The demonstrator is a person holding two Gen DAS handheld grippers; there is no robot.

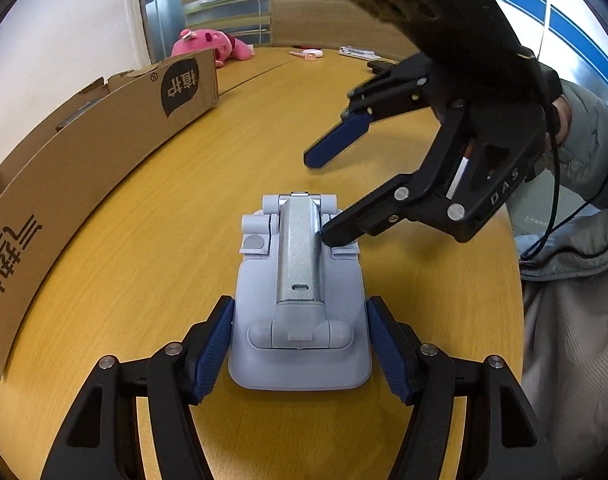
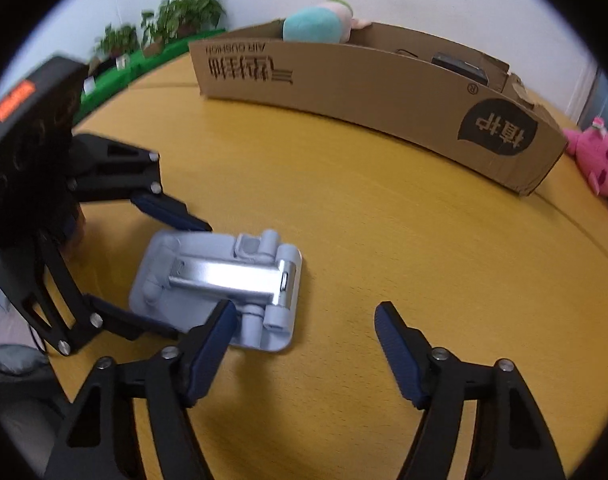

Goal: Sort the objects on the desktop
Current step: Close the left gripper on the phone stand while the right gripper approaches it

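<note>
At the left edge of the left wrist view, the cardboard box (image 1: 103,128) ran along the wooden table (image 1: 151,240), a pink plush toy (image 1: 211,44) lying beyond its far end. Moving right, I had the folded grey phone stand (image 1: 301,300) flat on the table, squarely between the fingers of my left gripper (image 1: 299,354); the blue pads sat just beside its two long edges, and I could not tell whether they were pressing or only flanking it. Further right, my right gripper (image 1: 324,200) came in from above with its fingers spread, one tip resting on or just over the stand's metal arm near the hinge, the other hanging free over bare wood, gripping nothing. A grey sleeve (image 1: 584,160) showed behind it. I judged this to be the pickup step for the stand, with the box as its likely destination. The next move called for a firm squeeze on the stand's edges, the right finger lifted clear, then a carry leftward over the box wall.
</note>
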